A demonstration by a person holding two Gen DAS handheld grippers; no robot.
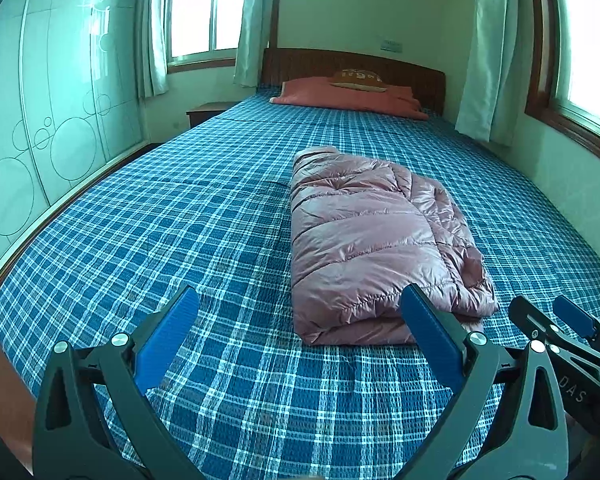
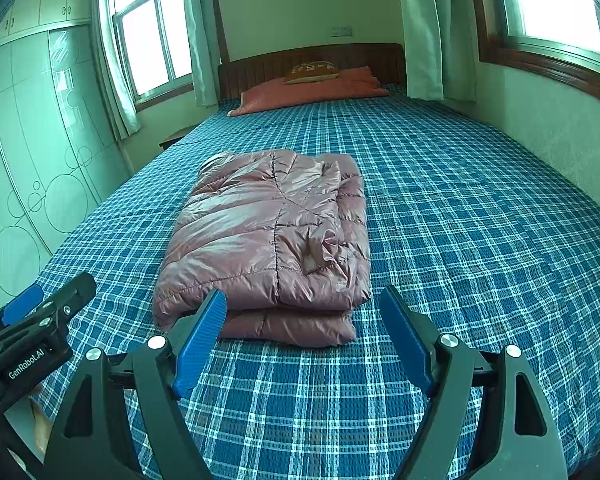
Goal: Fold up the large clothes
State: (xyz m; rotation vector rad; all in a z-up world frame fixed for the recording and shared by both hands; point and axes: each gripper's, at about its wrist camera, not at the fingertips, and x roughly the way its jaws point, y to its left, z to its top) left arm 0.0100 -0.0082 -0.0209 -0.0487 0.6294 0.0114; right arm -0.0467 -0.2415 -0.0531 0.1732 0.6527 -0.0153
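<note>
Two grippers: both over the near end of the bed, side by side, neither touching the jacket.
Left gripper: jaws spread wide, nothing between the blue pads; plaid cover shows through the gap.
Right gripper: jaws likewise spread, pads bare; seen in the left wrist view at the lower right edge.
Jacket: pink quilted puffer, folded into a thick rectangular bundle, lying flat on the bed about midway up its length; near edge shows two stacked layers.
Jacket position, left view: ahead and to the right of the left gripper's gap, its near right corner behind the right finger.
Jacket position, right view: ahead and slightly left of the right gripper's gap.
Bed cover: blue plaid, mostly smooth.
Pillow: reddish, at the headboard, a small brown cushion on top, well apart from the jacket.
Wardrobe: pale glass doors with circle pattern, along the left side.
Windows: curtained, behind and to the right of the bed.
</note>
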